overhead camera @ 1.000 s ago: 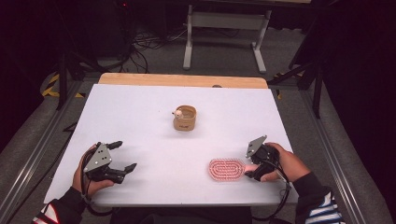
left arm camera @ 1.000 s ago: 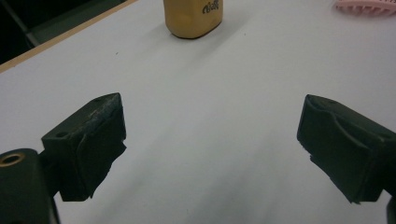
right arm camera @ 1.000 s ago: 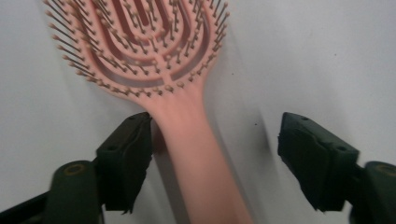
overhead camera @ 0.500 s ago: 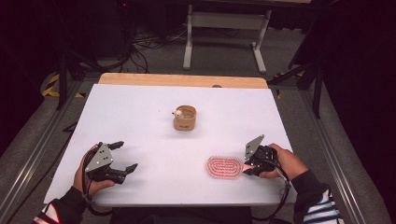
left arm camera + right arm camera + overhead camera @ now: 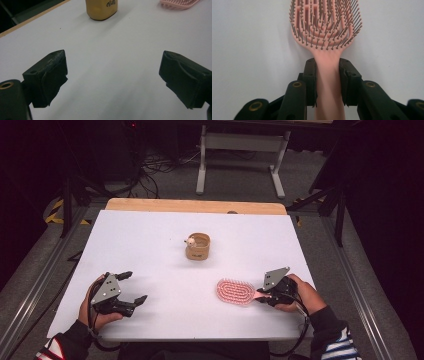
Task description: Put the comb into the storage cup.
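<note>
We see the right hand-held gripper (image 5: 327, 82), just closed, pinching the pink hairbrush (image 5: 325, 27) handle near the surface's (image 5: 150, 235) right edge; the left hand-held gripper (image 5: 112, 82) stands spread.

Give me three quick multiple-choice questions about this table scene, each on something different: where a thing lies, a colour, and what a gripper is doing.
1. Where does the tan holder stand?
A. Near the middle of the white table
B. At the near left corner
C. On the floor

2. What colour is the hairbrush?
A. Blue
B. Pink
C. Green

3. What is the right gripper doing?
A. Hanging open above the holder
B. Gripping the tan holder
C. Clamped on the hairbrush's handle

Answers:
1. A, the high view shows it standing alone about mid-table.
2. B, head, bristles and handle are pink in the right gripper view.
3. C, its jaws have just been closing, and both pads press against the handle's sides, while the left gripper stands open over bare table.
</note>
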The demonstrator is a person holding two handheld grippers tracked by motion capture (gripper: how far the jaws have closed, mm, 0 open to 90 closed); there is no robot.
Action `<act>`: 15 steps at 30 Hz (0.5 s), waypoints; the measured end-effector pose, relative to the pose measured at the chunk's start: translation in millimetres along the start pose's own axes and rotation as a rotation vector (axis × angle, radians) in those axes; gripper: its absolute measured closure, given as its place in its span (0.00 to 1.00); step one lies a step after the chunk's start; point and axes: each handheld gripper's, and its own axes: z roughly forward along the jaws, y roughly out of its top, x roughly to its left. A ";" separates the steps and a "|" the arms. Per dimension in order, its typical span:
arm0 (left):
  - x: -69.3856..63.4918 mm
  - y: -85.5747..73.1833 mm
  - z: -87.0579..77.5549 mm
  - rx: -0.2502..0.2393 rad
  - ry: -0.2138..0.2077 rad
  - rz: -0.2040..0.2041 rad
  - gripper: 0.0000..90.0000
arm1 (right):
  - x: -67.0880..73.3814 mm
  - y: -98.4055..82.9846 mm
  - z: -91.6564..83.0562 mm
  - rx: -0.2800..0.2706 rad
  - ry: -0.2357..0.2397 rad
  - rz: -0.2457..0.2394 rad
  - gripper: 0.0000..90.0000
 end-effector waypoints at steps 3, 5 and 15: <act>0.2 0.1 -0.4 0.000 0.000 0.003 0.10 | 0.0 -0.5 0.5 -0.042 -0.024 0.012 0.78; 0.4 0.1 -0.4 -0.001 0.001 0.003 0.10 | 0.8 -0.8 1.9 -0.067 -0.039 0.017 0.78; 0.3 0.3 -0.1 -0.006 0.002 -0.001 0.10 | 2.4 1.5 2.0 -0.180 -0.096 0.046 0.78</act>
